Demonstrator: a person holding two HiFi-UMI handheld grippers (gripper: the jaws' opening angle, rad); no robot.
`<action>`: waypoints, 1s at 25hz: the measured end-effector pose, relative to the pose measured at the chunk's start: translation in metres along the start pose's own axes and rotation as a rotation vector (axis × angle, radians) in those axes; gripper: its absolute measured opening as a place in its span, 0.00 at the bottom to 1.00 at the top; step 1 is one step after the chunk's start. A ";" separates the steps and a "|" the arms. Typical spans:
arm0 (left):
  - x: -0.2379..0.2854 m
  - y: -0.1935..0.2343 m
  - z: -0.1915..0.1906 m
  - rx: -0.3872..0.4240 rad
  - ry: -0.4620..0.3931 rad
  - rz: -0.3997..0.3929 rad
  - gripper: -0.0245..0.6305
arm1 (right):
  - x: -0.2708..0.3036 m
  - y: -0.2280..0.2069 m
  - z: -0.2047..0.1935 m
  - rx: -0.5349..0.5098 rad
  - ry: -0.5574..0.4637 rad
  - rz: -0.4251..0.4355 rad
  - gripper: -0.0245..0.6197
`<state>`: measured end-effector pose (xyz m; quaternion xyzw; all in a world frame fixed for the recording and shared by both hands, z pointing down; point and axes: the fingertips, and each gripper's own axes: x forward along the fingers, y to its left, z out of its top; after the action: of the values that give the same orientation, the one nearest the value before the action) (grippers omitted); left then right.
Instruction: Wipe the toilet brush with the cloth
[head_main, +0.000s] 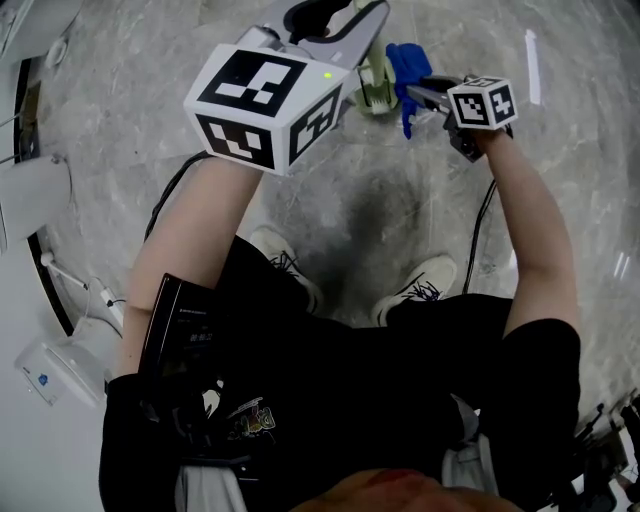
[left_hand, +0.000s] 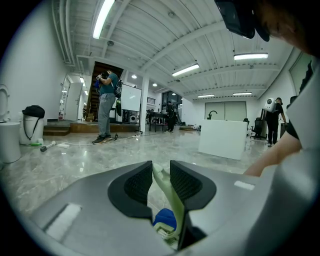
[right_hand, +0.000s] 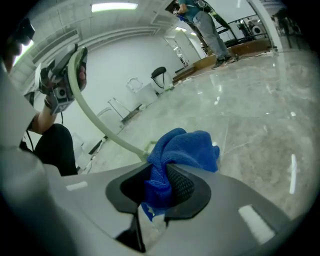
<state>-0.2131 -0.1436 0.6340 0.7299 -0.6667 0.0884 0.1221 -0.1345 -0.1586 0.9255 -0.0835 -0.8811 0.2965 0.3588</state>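
A pale green plastic toilet brush with a long, curved handle is held in the air above a grey marbled floor, in front of a standing person. The upper part of the handle is clamped between the black ribbed fingers of the left gripper, which are closed on it. From there the handle sweeps down and away to the brush's far end.

Just beside that far end is a bunched bright blue microfibre cloth. The right gripper carries it, with its fingers pressed together on one fold. The rest of the cloth puffs out loosely past the tips. In the right gripper view the handle runs in behind the cloth. I cannot tell whether the two are touching.

This looks like the start of the wipe, with the cloth brought up to the brush and no clear stroke under way. The next move would be to press the loose bunch against the handle so it wraps partly round, then slide it along. The left gripper would need to hold the brush steady meanwhile. Only a small fold is pinched, so a hard drag could pull the cloth free.

Below both grippers, the person's pale trainers stand on the floor.
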 end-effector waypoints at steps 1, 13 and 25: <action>0.000 0.001 0.000 0.000 0.001 0.000 0.22 | -0.004 -0.014 -0.008 0.005 0.024 -0.047 0.18; -0.004 0.003 0.005 -0.004 -0.014 -0.020 0.23 | -0.129 -0.143 -0.082 0.164 0.077 -0.476 0.18; -0.051 0.073 0.005 -0.393 -0.109 0.056 0.31 | -0.226 -0.141 -0.036 0.278 -0.416 -0.624 0.23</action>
<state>-0.2908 -0.1028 0.6187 0.6769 -0.6969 -0.0797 0.2232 0.0642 -0.3376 0.8961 0.2991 -0.8694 0.3005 0.2536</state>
